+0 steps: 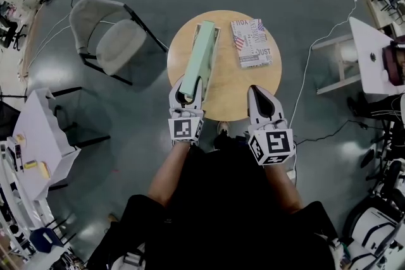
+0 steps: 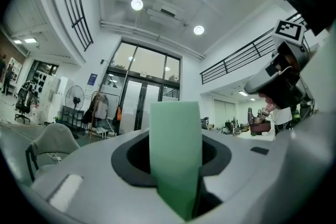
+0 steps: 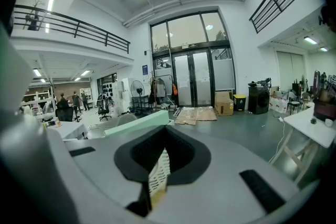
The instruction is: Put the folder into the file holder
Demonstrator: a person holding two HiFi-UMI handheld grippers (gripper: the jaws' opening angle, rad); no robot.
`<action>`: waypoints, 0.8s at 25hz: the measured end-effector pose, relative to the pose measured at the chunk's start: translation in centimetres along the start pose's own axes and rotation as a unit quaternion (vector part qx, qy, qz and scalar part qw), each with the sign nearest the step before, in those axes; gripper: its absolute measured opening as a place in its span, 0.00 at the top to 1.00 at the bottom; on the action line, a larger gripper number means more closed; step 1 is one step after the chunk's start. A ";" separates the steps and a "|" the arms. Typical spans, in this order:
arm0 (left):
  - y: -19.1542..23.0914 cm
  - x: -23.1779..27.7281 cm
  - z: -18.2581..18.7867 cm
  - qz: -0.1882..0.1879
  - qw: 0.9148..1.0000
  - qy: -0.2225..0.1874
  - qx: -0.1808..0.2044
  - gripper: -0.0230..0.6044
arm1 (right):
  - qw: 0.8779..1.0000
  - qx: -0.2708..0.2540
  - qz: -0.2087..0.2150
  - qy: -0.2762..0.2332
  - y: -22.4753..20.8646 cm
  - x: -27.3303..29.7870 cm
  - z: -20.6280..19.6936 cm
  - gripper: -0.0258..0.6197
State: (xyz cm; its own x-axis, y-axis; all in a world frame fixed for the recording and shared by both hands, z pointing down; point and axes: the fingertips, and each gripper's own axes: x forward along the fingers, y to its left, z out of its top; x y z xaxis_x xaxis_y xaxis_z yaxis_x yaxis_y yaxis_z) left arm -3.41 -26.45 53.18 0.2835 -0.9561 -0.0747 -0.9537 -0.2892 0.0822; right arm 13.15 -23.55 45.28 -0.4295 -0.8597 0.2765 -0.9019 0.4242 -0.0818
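Observation:
My left gripper (image 1: 188,95) is shut on the near end of a pale green folder (image 1: 200,55), which reaches away from me over the round wooden table (image 1: 235,93). In the left gripper view the folder (image 2: 175,149) stands upright between the jaws. A white mesh file holder (image 1: 216,33) shows beside the folder's far end. My right gripper (image 1: 261,90) hovers at the table's near edge, jaws drawn together on nothing. Its own view shows the file holder (image 3: 159,171) ahead and the folder (image 3: 137,126) to the left.
A booklet with a flag print (image 1: 252,42) lies on the table's right side. A grey chair (image 1: 114,38) stands to the left. White tables sit at the right (image 1: 372,55) and left (image 1: 37,131), and a cable (image 1: 309,60) runs across the floor.

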 end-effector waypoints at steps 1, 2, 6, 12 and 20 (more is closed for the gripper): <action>0.0 0.0 -0.1 0.000 1.000 0.001 0.002 0.72 | 1.000 0.000 -0.001 0.000 0.0 0.0 0.1 0.97; 0.0 0.0 -0.1 0.000 1.000 0.001 0.004 0.72 | 1.000 -0.001 -0.002 -0.001 -0.1 -0.1 0.1 0.97; 0.0 0.1 -0.7 -0.002 1.000 -0.001 0.003 0.71 | 1.000 -0.002 -0.005 0.000 -0.1 0.0 0.2 0.97; 0.2 0.1 -1.1 0.004 1.000 0.007 0.002 0.71 | 1.000 -0.003 -0.005 0.001 0.0 0.1 0.4 0.97; -0.3 0.0 -1.6 0.007 1.000 0.010 0.003 0.71 | 1.000 -0.001 -0.005 0.003 -0.5 -0.3 0.1 0.97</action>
State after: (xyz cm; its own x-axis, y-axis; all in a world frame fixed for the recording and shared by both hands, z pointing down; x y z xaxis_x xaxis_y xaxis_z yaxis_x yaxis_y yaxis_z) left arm -3.00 -26.40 54.71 0.2728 -0.9606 -0.0528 -0.9580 -0.2763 0.0767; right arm 13.70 -23.52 45.18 -0.4203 -0.8620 0.2834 -0.9059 0.4166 -0.0763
